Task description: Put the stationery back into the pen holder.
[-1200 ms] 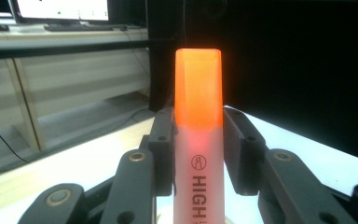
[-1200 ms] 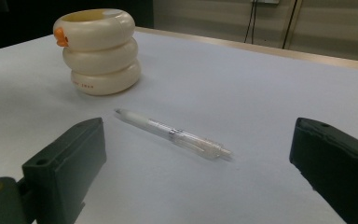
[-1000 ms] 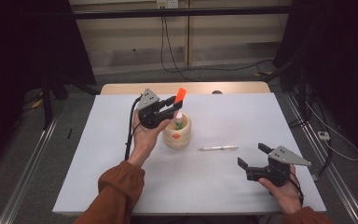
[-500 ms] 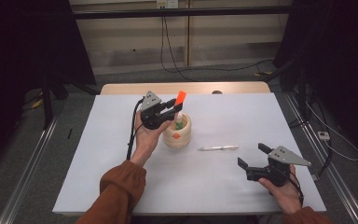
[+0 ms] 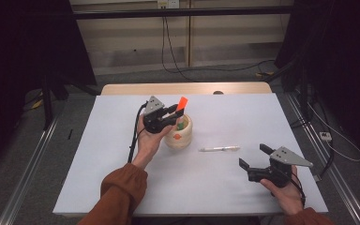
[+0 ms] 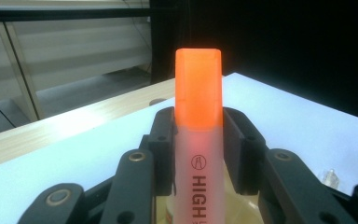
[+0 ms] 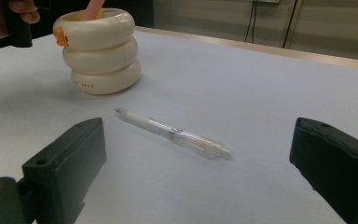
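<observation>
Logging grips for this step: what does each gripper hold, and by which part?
The left gripper clamps the highlighter on its pale barrel, just below the orange cap, over the cup. The right gripper is open and holds nothing.

A white table [image 5: 122,178] stands on grey floor [image 5: 136,77], black curtains [image 5: 23,42] beside a pale panelled wall [image 5: 225,33].

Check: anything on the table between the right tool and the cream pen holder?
One clear pen lies on the table between the right tool and the pen holder, per the right gripper view.
</observation>
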The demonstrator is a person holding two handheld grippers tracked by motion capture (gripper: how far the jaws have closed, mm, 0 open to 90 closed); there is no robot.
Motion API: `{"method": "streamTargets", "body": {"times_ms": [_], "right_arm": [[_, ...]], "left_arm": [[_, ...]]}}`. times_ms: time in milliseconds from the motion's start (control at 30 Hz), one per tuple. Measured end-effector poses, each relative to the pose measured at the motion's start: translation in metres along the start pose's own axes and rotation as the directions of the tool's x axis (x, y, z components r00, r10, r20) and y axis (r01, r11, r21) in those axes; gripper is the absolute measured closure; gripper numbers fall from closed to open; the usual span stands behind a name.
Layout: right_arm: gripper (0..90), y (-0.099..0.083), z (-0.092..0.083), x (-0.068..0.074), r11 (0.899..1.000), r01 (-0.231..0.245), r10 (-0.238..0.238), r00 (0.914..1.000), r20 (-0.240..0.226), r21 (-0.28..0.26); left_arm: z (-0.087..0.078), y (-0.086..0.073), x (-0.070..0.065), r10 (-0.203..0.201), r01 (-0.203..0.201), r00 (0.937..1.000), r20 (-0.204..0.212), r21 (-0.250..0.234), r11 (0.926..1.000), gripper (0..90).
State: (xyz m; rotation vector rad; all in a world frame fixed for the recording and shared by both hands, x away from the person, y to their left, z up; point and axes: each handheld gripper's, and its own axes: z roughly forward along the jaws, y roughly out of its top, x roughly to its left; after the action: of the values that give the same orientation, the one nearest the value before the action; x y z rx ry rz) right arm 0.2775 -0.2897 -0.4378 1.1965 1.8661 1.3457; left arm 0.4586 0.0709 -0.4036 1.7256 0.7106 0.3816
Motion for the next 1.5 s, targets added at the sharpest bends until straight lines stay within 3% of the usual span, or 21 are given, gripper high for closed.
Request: {"method": "streamTargets", "body": {"times_ms": [367, 567, 700, 800, 933, 1000, 1267, 1500], "right_arm": [[3.2, 0.0, 0.0, 0.0, 1.0, 0.001, -0.001, 1.0, 0.0, 0.002], [3.2, 0.0, 0.0, 0.0, 1.0, 0.002, -0.002, 1.0, -0.001, 0.003], [3.2, 0.0, 0.001, 0.0, 1.0, 0.005, -0.005, 1.0, -0.001, 0.005], [3.2, 0.0, 0.0, 0.001, 1.0, 0.007, -0.007, 1.0, -0.001, 0.004], [3.2, 0.0, 0.0, 0.0, 1.0, 0.001, -0.001, 1.0, 0.0, 0.002], [3.2, 0.0, 0.0, 0.0, 1.0, 0.004, -0.004, 1.0, -0.002, 0.004], [3.2, 0.0, 0.0, 0.001, 1.0, 0.005, -0.005, 1.0, -0.002, 0.004], [3.2, 0.0, 0.001, 0.001, 1.0, 0.005, -0.005, 1.0, -0.001, 0.005]], "left_arm": [[-0.004, -0.006, -0.002, 0.011, -0.011, 0.9999, -0.007, 0.016, 0.9998, 66.9], [-0.006, -0.007, -0.004, -0.022, 0.023, 0.9995, -0.023, 0.052, 0.9984, 66.4], [-0.008, -0.004, -0.006, 0.002, 0.0, 0.9994, -0.033, 0.049, 0.9988, 62.9], [-0.01, -0.004, -0.003, -0.006, 0.009, 0.9992, -0.04, 0.053, 0.9986, 62.2], [-0.012, -0.003, -0.001, -0.02, 0.023, 0.9986, -0.049, 0.06, 0.998, 50.0], [-0.014, -0.002, -0.001, -0.018, 0.02, 0.9992, -0.037, 0.051, 0.9985, 47.7], [-0.021, 0.003, -0.001, -0.013, 0.014, 0.9996, -0.026, 0.055, 0.9984, 24.7], [-0.027, 0.006, 0.001, -0.007, 0.009, 0.9994, -0.033, 0.071, 0.9975, 12.8]]}}
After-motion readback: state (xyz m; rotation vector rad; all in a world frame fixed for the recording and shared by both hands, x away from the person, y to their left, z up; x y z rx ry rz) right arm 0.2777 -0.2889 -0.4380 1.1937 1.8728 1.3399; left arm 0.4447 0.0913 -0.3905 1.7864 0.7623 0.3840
